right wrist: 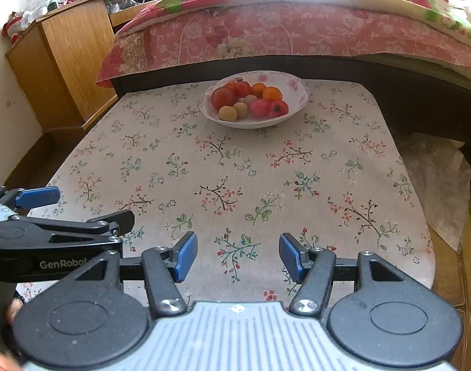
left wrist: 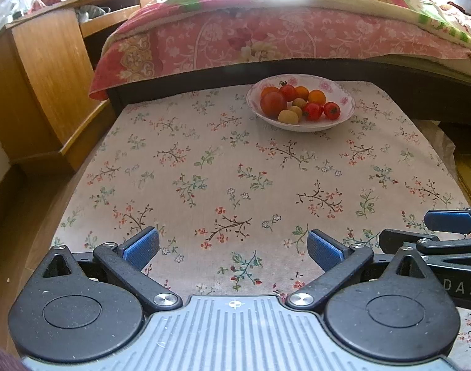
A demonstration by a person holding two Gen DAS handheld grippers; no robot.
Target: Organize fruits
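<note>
A white floral bowl (left wrist: 343, 117) (right wrist: 297, 105) stands at the far edge of the table, which is covered by a flowered cloth (left wrist: 204, 170) (right wrist: 204, 170). It holds several small fruits: red tomatoes (left wrist: 273, 103) (right wrist: 223, 98), orange ones (left wrist: 316, 96) (right wrist: 271, 93) and pale yellow round ones (left wrist: 288, 116) (right wrist: 227, 113). My left gripper (left wrist: 233, 247) hangs open over the near cloth with nothing between its blue pads. My right gripper (right wrist: 238, 255) is likewise open and empty over the near edge. Each gripper shows at the side of the other's view.
A bed with a pink floral cover (left wrist: 266, 37) (right wrist: 281, 34) runs behind the table. A wooden cabinet (left wrist: 50, 77) (right wrist: 71, 61) stands at the left. Crumpled clear plastic (right wrist: 436, 179) lies beside the table's right edge.
</note>
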